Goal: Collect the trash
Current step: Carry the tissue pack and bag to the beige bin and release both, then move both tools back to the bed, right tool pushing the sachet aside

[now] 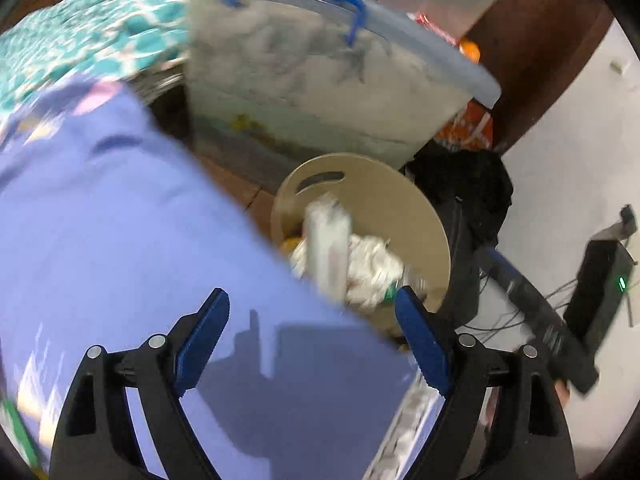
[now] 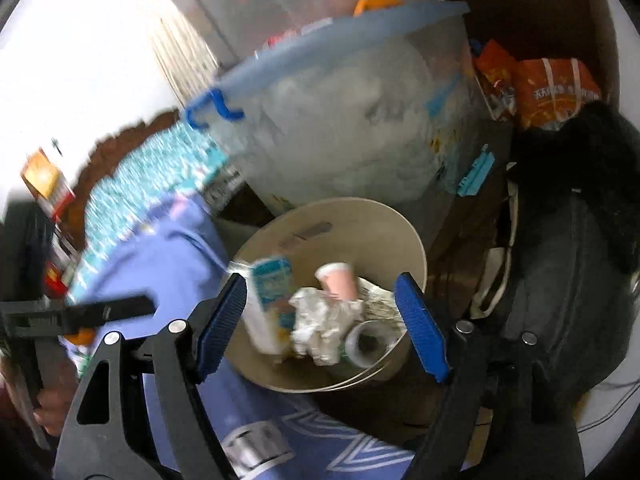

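Both tools hung over the beige trash bin (image 2: 352, 216), which stood on the floor wedged between the edge of the bed with its lilac sheet (image 1: 120, 220) and a lidded translucent storage box (image 1: 312, 92), close enough to the bed that litter could be dropped straight down from it. The left tool (image 1: 312, 336) stood with its blue pads spread wide and nothing between them; past its tips a pale carton (image 1: 326, 240) showed upright and smeared with blur above the crumpled paper in the bin, so it was probably dropping or had just landed (the blur made it hard to say which). The right tool (image 2: 320, 324) was likewise spread and empty, tilted toward the bin's mouth, presumably so whatever it carried would fall inside rather than on the sheet. In the right wrist view the bin already held a blue-labelled carton (image 2: 270, 300), a pink cup (image 2: 338, 282) lying on its side, crumpled white paper (image 2: 320, 324) and a roll of tape (image 2: 370, 340). Orange snack bags (image 2: 552, 92) sat behind the box, outside the bin; whether they counted as trash I could not judge.
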{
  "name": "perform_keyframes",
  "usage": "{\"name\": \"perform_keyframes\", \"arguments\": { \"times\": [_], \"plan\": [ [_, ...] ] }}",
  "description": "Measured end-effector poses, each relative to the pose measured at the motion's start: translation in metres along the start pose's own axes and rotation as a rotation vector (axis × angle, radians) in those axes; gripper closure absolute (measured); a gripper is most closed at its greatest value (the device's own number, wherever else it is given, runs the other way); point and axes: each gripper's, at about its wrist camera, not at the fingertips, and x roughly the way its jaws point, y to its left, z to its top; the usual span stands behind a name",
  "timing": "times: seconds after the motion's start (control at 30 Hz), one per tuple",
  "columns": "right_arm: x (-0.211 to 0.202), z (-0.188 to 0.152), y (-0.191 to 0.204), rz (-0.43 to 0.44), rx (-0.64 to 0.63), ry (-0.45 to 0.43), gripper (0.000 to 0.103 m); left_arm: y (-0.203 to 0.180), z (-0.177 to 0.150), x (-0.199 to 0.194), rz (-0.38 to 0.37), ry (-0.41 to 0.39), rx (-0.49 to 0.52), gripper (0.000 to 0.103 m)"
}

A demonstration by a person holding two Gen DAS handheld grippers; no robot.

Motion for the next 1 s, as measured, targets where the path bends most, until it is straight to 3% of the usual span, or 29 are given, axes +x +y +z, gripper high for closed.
{"name": "perform_keyframes", "arguments": {
  "times": [0.1,0.2,0.27,0.37,0.43,0.5,0.53,0.67,0.73,0.87,1.0],
  "plan": [
    [-0.010,-0.010,0.012,0.090,0.027,0.005,0.026,0.029,-0.056,-0.046,0.014,-0.043,-0.031,0.023],
    [-0.007,-0.025,0.036,0.168,-0.004,0.065,0.029,0.064,-0.121,-0.090,0.057,-0.058,-0.074,0.023],
    [0.001,-0.036,0.063,0.236,-0.044,0.123,0.043,0.086,-0.160,-0.113,0.101,-0.042,-0.127,0.028],
    [0.013,-0.054,0.112,0.331,-0.119,0.203,0.055,0.128,-0.212,-0.153,0.176,-0.052,-0.271,0.036],
    [0.026,-0.073,0.159,0.407,-0.189,0.276,0.056,0.161,-0.240,-0.184,0.221,-0.104,-0.402,0.036],
    [0.039,-0.092,0.200,0.499,-0.231,0.359,0.056,0.186,-0.259,-0.207,0.219,-0.156,-0.509,0.036],
    [0.049,-0.102,0.226,0.546,-0.254,0.413,0.056,0.193,-0.264,-0.214,0.206,-0.174,-0.534,0.036],
    [0.098,-0.128,0.316,0.596,-0.365,0.560,0.056,0.202,-0.271,-0.228,0.184,-0.232,-0.540,0.036],
    [0.127,-0.134,0.351,0.553,-0.393,0.590,0.054,0.203,-0.271,-0.228,0.164,-0.247,-0.531,0.036],
    [0.170,-0.152,0.399,0.486,-0.464,0.632,0.054,0.204,-0.266,-0.220,0.156,-0.243,-0.520,0.036],
    [0.160,-0.169,0.409,0.510,-0.469,0.657,0.056,0.213,-0.270,-0.216,0.213,-0.213,-0.520,0.036]
  ]
}}
